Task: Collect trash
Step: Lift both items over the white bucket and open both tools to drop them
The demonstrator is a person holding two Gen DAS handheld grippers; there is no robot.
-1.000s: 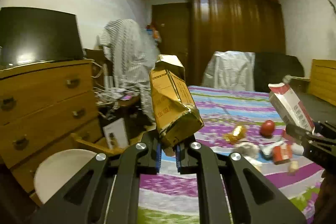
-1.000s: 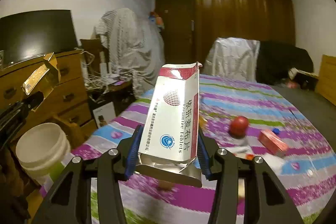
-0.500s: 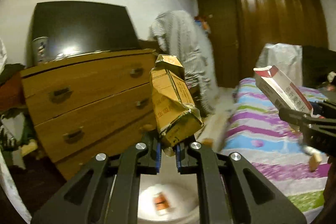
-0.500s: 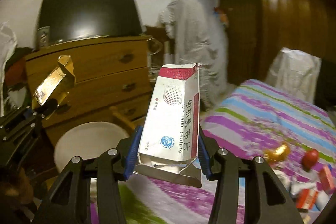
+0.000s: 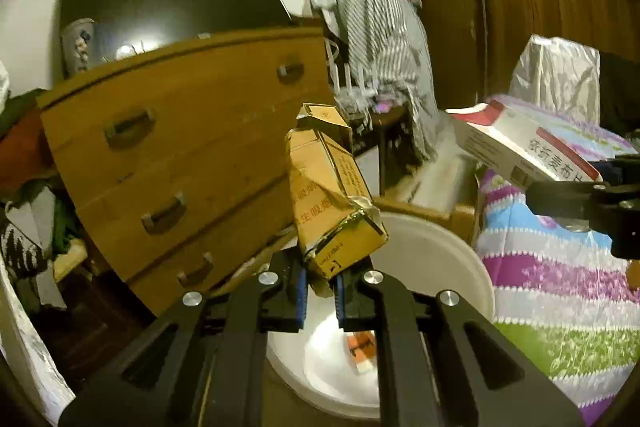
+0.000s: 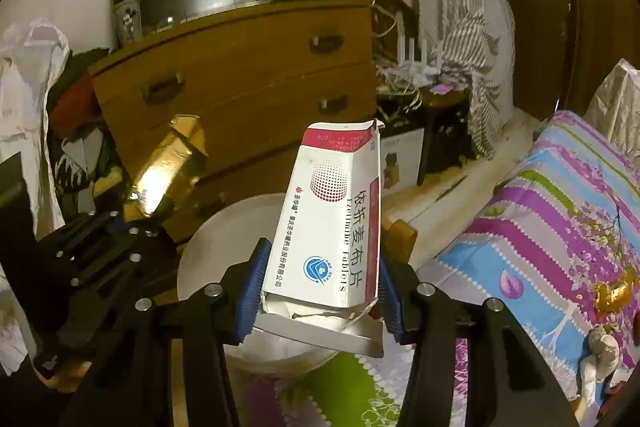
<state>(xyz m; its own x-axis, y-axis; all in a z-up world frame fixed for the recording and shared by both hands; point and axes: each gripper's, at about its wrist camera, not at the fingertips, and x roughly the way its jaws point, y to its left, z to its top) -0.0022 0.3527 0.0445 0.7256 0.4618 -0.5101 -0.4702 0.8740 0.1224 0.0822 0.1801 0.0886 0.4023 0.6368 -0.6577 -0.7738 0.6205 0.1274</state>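
My left gripper is shut on a crumpled gold carton and holds it over a white bucket on the floor; a small orange piece of trash lies inside. My right gripper is shut on a white and red tablet box, held above the same bucket. The left gripper with the gold carton shows at the left of the right wrist view. The tablet box shows at the right of the left wrist view.
A wooden chest of drawers with a dark TV on top stands behind the bucket. The bed with a striped cover lies to the right, with a gold wrapper and other scraps on it. Clothes hang beyond.
Both grippers have swung left and tilted down, away from the bed toward the chest of drawers. The bucket is now under both held boxes. Both grips are unchanged.
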